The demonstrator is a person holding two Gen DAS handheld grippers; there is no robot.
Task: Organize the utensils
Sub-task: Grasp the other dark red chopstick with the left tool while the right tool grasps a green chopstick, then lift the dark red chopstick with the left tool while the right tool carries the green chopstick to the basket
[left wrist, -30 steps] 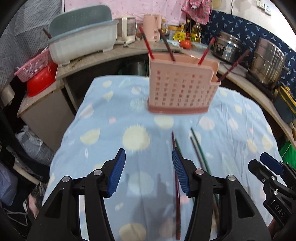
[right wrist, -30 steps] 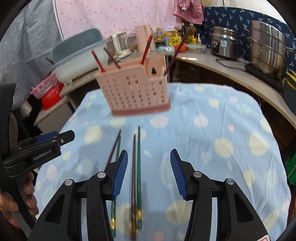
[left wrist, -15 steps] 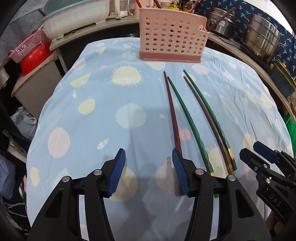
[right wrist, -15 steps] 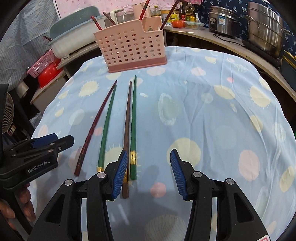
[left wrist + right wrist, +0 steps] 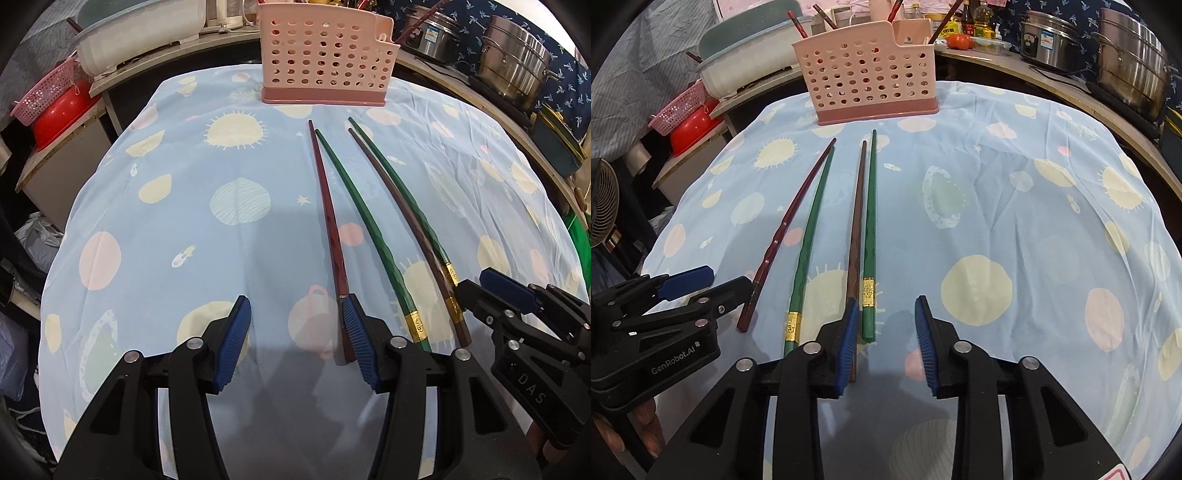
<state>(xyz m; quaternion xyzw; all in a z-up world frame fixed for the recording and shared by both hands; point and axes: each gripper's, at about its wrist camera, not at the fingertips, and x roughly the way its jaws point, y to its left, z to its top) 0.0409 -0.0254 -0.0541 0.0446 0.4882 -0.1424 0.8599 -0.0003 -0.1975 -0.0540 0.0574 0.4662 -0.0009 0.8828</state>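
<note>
Left wrist view: both the left gripper [image 5: 295, 332] and right gripper [image 5: 886, 332] gape empty over four chopsticks [image 5: 364, 218], probably approaching to pick one for the pink holder [image 5: 325, 62].

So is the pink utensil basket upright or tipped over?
Upright: the pink utensil basket stands on its base on the tablecloth, chopsticks sticking up from it.

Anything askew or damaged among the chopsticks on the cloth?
The dark red chopstick is the odd one: it lies slanted away from the other three. No damage or spill visible. The pink utensil basket stands upright.
</note>
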